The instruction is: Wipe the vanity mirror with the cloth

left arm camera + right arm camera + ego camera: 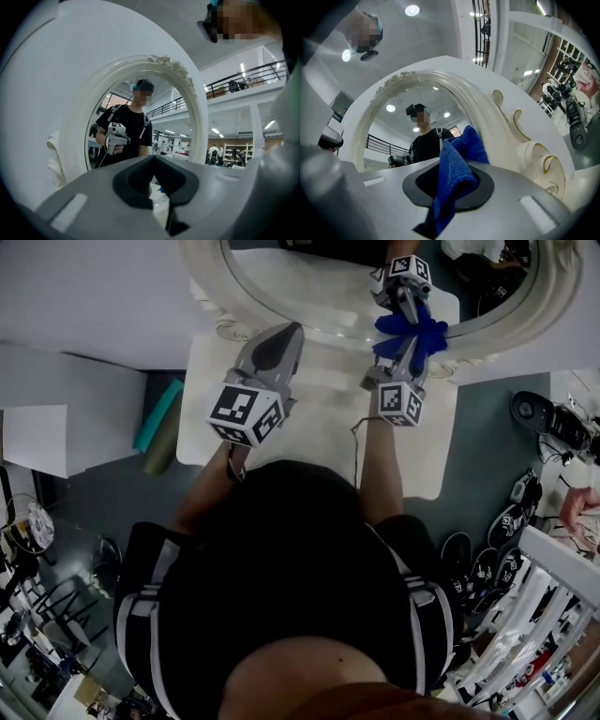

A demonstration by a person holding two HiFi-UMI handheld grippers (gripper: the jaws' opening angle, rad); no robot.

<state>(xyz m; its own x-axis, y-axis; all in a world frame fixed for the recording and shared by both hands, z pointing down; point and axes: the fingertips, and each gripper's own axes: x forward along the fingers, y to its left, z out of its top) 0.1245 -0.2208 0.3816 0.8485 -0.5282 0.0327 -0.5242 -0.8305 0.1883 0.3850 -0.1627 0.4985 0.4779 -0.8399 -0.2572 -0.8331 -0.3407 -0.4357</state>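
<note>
The oval vanity mirror [309, 282] in its white ornate frame [230, 320] stands at the back of a white table [319, 437]. My right gripper [405, 352] is shut on a blue cloth [412, 332], which bunches at the mirror's lower rim; I cannot tell whether it touches the glass. In the right gripper view the cloth [457, 164] sticks up between the jaws in front of the mirror [393, 126]. My left gripper [287, 332] is shut and holds nothing, pointing at the frame's lower left. Ahead of it the mirror [168, 122] reflects the person.
A teal rolled mat [159, 413] lies on the floor left of the table, beside a white board [33, 437]. Several shoes [497, 559] and a white rack [534, 615] are at the right. Chairs [56, 606] stand at the lower left.
</note>
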